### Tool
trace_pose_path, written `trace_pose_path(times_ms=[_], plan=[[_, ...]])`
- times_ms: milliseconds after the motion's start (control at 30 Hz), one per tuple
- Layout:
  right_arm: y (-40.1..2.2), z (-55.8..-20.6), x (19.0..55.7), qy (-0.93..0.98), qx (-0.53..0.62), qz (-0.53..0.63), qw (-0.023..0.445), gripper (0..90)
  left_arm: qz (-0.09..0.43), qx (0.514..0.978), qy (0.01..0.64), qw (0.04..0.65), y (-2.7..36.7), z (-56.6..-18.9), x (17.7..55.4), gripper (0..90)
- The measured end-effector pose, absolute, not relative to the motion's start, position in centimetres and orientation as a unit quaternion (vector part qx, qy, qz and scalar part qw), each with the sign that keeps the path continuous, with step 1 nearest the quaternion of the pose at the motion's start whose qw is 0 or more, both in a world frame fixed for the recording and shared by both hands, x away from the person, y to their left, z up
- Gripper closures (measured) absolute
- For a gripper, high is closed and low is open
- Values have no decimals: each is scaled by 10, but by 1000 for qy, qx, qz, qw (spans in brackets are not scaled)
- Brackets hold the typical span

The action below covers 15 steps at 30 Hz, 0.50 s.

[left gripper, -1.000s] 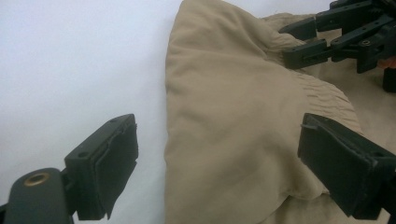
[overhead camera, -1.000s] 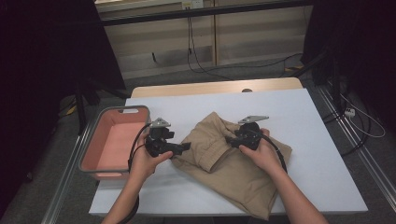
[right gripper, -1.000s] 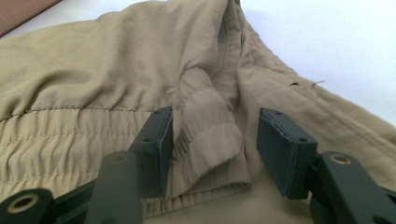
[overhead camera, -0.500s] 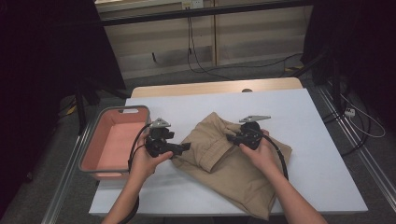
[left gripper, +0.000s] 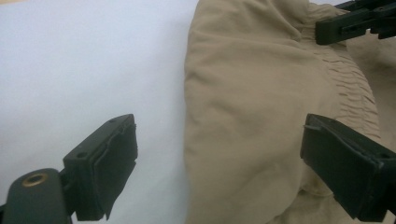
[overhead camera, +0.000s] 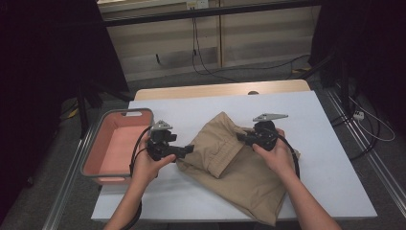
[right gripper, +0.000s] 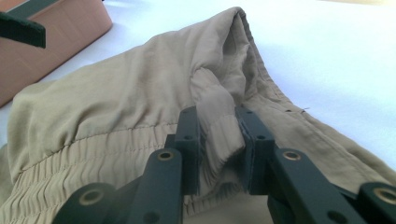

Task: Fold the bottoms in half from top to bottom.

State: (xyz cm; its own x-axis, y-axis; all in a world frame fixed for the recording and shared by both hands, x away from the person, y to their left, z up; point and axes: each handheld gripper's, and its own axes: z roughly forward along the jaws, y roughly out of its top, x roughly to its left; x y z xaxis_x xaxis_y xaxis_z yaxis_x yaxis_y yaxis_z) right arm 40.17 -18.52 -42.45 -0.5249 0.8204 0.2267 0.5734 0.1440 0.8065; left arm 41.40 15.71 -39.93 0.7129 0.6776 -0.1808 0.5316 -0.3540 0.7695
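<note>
The khaki trousers (overhead camera: 239, 170) lie crumpled on the white table (overhead camera: 335, 158), near its middle, reaching toward 5 o'clock. At 9 o'clock from them stands a pink bin (overhead camera: 112, 148) at the table's edge. The left gripper (overhead camera: 184, 151) rests just beside the cloth's left border, its jaws wide apart with nothing between them. At 1 o'clock on the trousers, the right gripper (right gripper: 219, 144) has just been closing and now pinches a fold of the elastic waistband (right gripper: 116, 144), lifted a little.

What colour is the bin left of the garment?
Pink bin with a grey rim; high view shows it best.
</note>
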Motion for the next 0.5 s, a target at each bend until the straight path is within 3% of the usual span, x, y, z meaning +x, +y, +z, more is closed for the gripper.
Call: trace_pose_path(times_ms=[500], plan=[[-208,-420,388,747,470,449,137,727,88,818,368,433,158,-398,413,98]])
